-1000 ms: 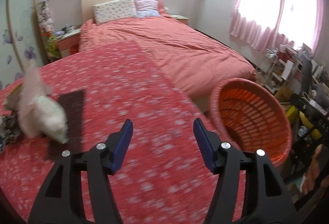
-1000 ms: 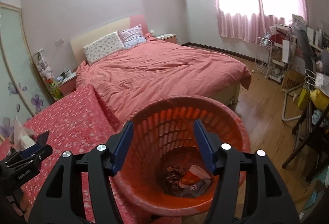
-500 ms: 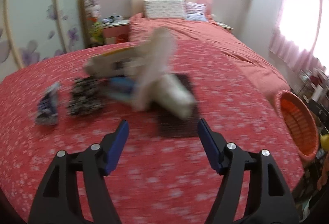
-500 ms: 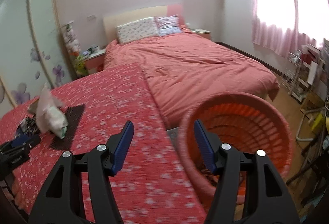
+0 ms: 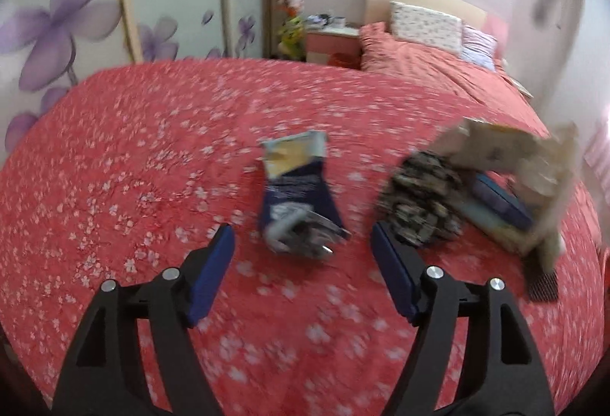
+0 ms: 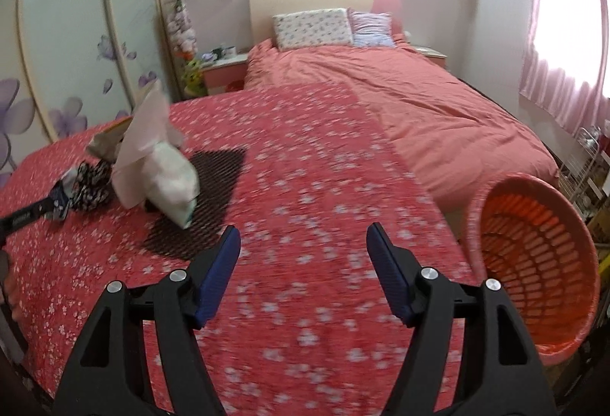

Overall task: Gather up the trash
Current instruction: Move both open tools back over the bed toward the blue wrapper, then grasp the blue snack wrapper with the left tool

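step: reach blue wrapper (image 5: 295,187) | left tongs (image 5: 301,256) opening, empty; straddle its near crumpled end | right tongs (image 6: 303,252) opening, empty | orange basket (image 6: 533,263) right

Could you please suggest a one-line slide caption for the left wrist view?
Left gripper, jaws opening and empty, approaches a blue snack wrapper on the floral red bedspread.

Two pillows (image 6: 331,27) on salmon bed (image 6: 419,111) — pink curtains (image 6: 564,46) beyond
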Demonstrator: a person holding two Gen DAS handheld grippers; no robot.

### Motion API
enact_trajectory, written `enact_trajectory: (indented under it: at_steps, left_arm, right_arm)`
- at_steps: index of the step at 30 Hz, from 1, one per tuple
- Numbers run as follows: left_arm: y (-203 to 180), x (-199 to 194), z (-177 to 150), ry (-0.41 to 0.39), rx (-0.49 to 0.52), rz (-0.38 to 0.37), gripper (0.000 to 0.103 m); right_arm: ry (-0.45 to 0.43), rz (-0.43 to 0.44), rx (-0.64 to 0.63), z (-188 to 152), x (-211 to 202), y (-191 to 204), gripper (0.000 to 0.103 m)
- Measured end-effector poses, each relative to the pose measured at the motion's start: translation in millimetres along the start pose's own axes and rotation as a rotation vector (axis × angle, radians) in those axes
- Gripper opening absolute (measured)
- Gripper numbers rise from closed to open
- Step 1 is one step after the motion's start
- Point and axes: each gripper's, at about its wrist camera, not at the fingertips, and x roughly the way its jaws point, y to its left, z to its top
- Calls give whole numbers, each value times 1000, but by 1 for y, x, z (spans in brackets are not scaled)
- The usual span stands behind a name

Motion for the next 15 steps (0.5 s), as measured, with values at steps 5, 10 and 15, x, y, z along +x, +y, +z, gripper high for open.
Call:
enact_trajectory:
  at_steps: [5, 10, 15]
  left_arm:
    - [1, 20, 13, 19, -15, 1, 72]
    - [0, 41, 24, 56, -34, 9, 70]
    - [8, 59, 31, 92, -64, -3, 55]
  right_arm:
    - [22, 10, -31, -2, 8, 17, 68]
    - [36, 15, -44, -4, 11, 25, 68]
    - [42, 15, -48, -4, 16, 26, 68]
